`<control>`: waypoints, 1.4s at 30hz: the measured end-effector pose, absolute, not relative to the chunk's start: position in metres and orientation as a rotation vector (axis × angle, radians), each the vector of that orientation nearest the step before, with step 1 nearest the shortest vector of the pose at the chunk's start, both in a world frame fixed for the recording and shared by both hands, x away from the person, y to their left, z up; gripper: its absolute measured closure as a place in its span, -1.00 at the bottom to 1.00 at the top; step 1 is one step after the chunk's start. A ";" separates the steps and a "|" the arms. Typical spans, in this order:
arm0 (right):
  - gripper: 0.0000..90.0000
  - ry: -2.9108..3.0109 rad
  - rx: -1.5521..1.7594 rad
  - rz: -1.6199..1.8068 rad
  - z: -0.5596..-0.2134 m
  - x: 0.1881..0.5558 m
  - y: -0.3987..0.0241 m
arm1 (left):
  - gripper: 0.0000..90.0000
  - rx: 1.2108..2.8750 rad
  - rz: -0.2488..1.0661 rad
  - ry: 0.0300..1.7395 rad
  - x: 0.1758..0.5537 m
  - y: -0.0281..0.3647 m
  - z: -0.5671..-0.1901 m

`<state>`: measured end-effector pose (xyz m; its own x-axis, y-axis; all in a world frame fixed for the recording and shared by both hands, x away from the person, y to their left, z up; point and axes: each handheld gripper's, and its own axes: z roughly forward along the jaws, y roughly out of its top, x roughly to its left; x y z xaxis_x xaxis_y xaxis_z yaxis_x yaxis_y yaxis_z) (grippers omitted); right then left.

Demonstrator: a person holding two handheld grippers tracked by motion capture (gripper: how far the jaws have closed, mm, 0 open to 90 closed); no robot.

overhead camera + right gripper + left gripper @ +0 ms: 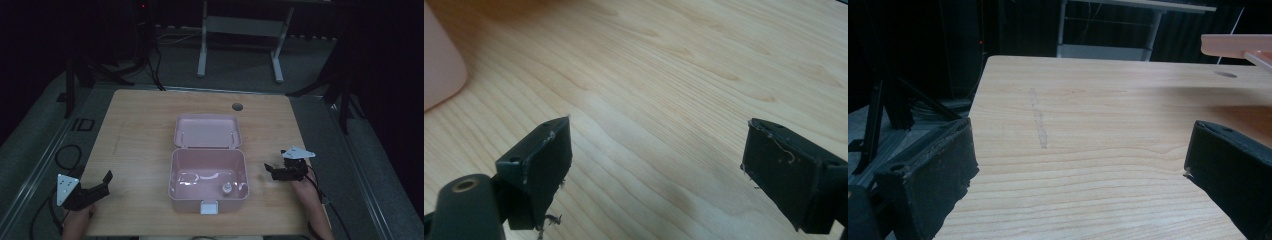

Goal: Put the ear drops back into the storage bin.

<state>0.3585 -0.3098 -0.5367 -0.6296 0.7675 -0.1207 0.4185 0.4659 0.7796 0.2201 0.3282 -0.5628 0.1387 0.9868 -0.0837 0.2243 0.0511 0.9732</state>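
A pink plastic box [177, 175] stands open in the middle of the wooden table [135, 130], its lid [206, 131] folded back flat behind it. A small round pale object [226, 188] lies inside, near the front right corner. My left gripper [102, 181] rests at the table's front left, jaws wide apart, with bare wood between them [1078, 150]. To the right of the box my right gripper [270, 170] is open too, pointing at the box's side; its jaws [656, 165] frame bare wood, and the pink box wall [441, 60] sits at the upper left.
A round cable hole [237, 106] lies in the table's far side. A white latch [209, 207] sticks out at the box front. Beyond the table stand a white desk frame [240, 40] and dark stands [80, 75]. Cables [67, 155] lie on the floor at left.
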 end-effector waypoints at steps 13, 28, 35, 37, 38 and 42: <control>-0.73 2.097 1.181 1.068 -0.547 0.351 -0.332 | -0.99 1.383 0.936 1.288 0.220 0.328 -0.563; -0.73 1.737 1.432 1.225 -0.546 0.345 -0.360 | -0.99 1.383 0.936 1.289 0.220 0.328 -0.563; -0.74 1.644 1.494 1.260 -0.547 0.343 -0.367 | -0.99 1.379 0.937 1.292 0.220 0.328 -0.563; -0.74 1.609 1.532 1.281 -0.547 0.343 -0.371 | -0.99 1.379 0.936 1.290 0.220 0.328 -0.563; -0.74 1.609 1.532 1.281 -0.547 0.343 -0.371 | -0.99 1.379 0.936 1.290 0.220 0.328 -0.563; -0.76 1.566 1.571 1.346 -0.545 0.343 -0.375 | -0.99 1.380 0.934 1.288 0.220 0.328 -0.563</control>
<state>0.3426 -0.3751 -0.5450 -0.1742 0.9475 0.2682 0.4074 -0.1786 0.8956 0.2199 0.3285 -0.5628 0.1382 0.9866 -0.0868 0.2235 0.0543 0.9732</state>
